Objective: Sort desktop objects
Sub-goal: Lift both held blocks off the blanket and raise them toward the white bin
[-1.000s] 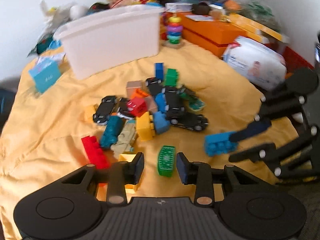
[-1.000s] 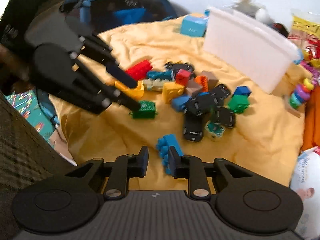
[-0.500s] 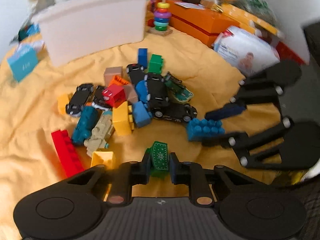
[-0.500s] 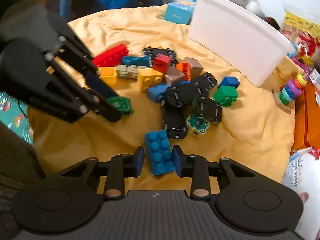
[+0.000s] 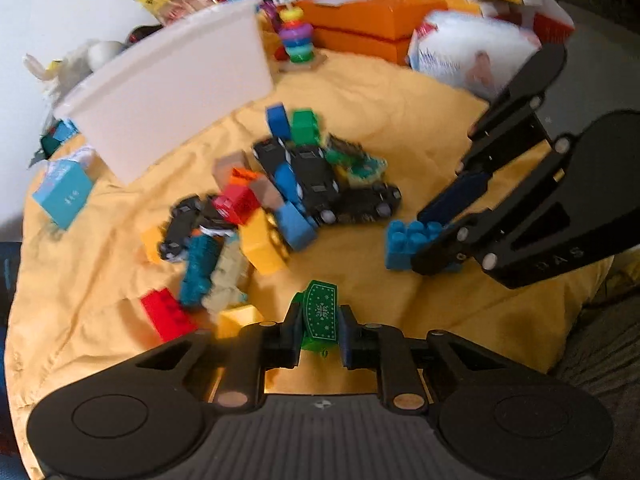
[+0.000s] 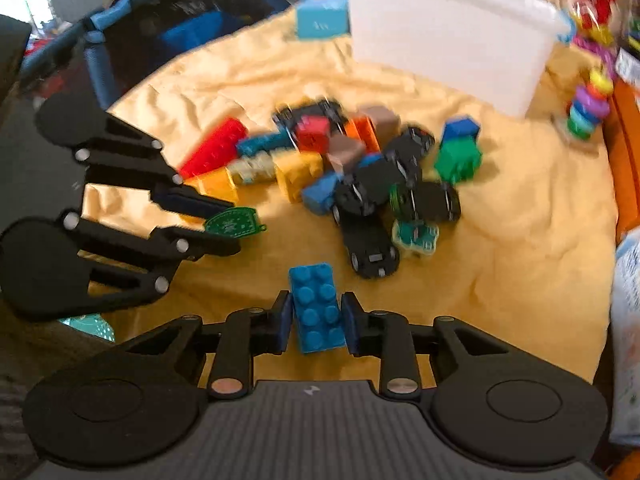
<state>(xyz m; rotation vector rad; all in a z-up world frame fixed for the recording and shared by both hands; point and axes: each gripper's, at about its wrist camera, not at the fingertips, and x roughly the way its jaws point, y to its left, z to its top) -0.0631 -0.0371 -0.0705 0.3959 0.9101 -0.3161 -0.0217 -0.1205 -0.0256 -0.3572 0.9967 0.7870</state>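
A rumpled yellow cloth covers the surface and carries everything. At the frame's centre lies a jumbled heap of toy bricks and black toy cars. A long red brick lies at lower left. A white plastic bin stands at upper left, a small teal box beside it, and a ring-stacking toy at top centre.

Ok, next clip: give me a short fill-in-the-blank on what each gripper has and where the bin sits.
1. The left gripper is closed on a ____ patterned piece.
2. The right gripper has a blue ____ between its fingers.
3. The white bin stands on the ____ cloth, beyond the toy pile.

Missing words: green; brick; yellow
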